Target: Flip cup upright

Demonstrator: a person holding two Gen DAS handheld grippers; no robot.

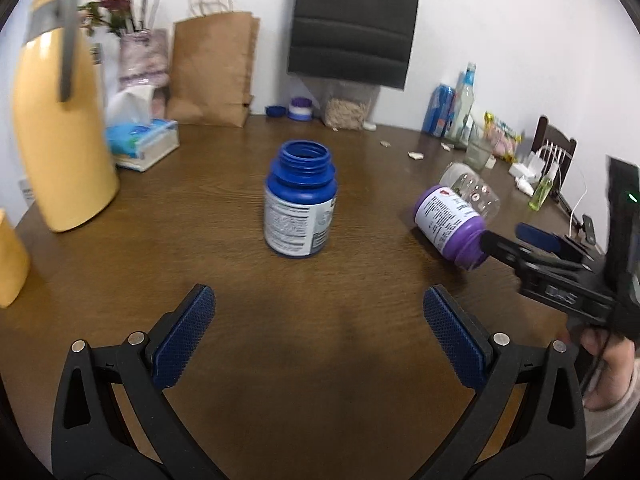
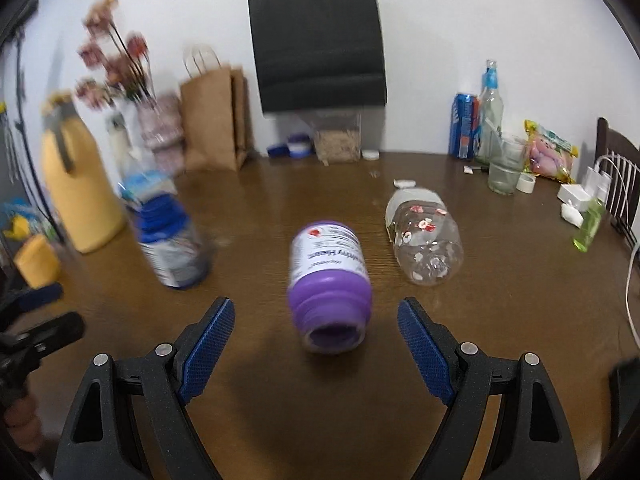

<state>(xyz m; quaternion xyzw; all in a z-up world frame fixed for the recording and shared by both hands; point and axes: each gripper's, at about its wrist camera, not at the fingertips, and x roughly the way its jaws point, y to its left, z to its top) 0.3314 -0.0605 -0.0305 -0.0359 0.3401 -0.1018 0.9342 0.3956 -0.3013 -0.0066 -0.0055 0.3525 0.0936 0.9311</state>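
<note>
A purple bottle (image 2: 329, 276) lies on its side on the brown table (image 2: 280, 208), open mouth facing my right gripper (image 2: 316, 305). That gripper is open, and the bottle's neck sits between its blue pads without touching them. In the left wrist view the right gripper (image 1: 505, 240) reaches the purple bottle (image 1: 450, 222) from the right. A clear plastic cup (image 2: 426, 240) with small red prints lies on its side just right of and behind the bottle, also seen as the clear cup (image 1: 474, 189). A blue bottle (image 1: 300, 208) stands upright with no lid. Short of it, my left gripper (image 1: 319, 295) is open and holds nothing.
A tall yellow jug (image 1: 60, 132) and a tissue box (image 1: 140, 140) stand at the left. A brown paper bag (image 1: 212, 68), a black bag (image 1: 352, 24) and a clear container (image 1: 346, 110) line the back wall. A glass (image 2: 505, 168), a bottle, a can (image 2: 464, 126) and chargers crowd the right.
</note>
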